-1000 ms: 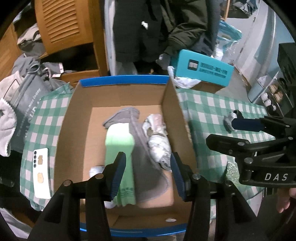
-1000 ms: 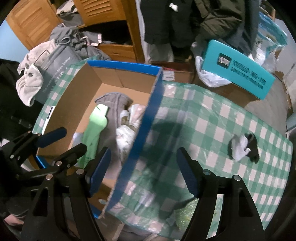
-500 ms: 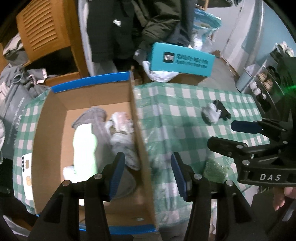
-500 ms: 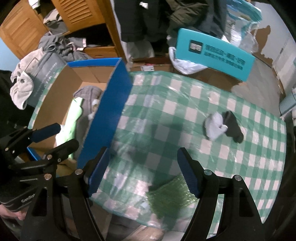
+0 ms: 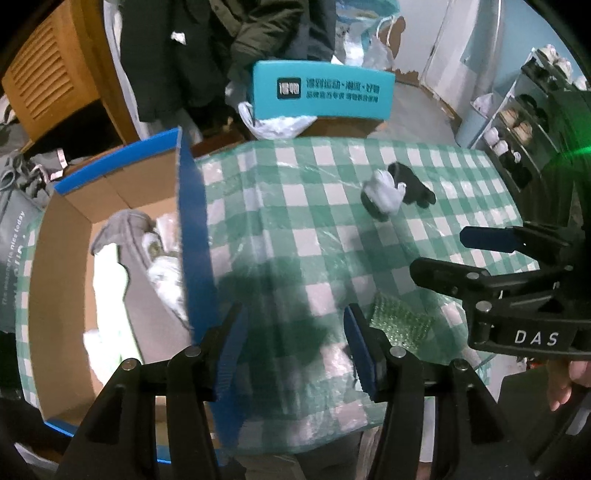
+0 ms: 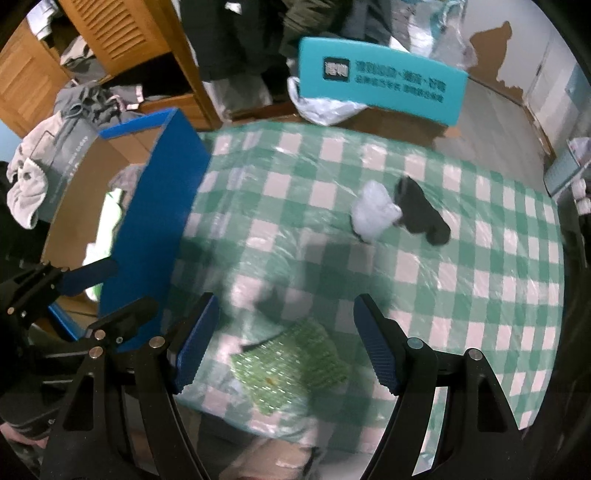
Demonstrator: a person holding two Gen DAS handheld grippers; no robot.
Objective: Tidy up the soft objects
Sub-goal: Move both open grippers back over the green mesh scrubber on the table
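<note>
A white sock bundle (image 5: 382,192) (image 6: 373,212) and a black one (image 5: 412,182) (image 6: 421,214) lie touching on the green checked tablecloth (image 5: 314,221). Near the front edge lies a green bubble-wrap piece (image 5: 400,325) (image 6: 291,365). A cardboard box (image 5: 192,229) with blue rims at the left holds a grey cloth (image 5: 125,225), a light green pack (image 5: 107,280) and white bundles. My left gripper (image 5: 295,343) hovers just right of the box wall, its jaws opening with nothing between them. My right gripper (image 6: 286,325) (image 5: 443,253) hangs open above the bubble wrap, apart from it.
A teal box (image 5: 321,90) leans behind the table. Dark coats and a wooden cabinet (image 6: 122,33) stand at the back, a grey bag (image 6: 70,147) and clothes at the left. A shoe rack (image 5: 524,122) is at the right. A hand (image 5: 569,384) holds the right gripper.
Both grippers have moved right, from above the box to over the checked cloth. The sock bundles and bubble wrap now sit closer to them.
</note>
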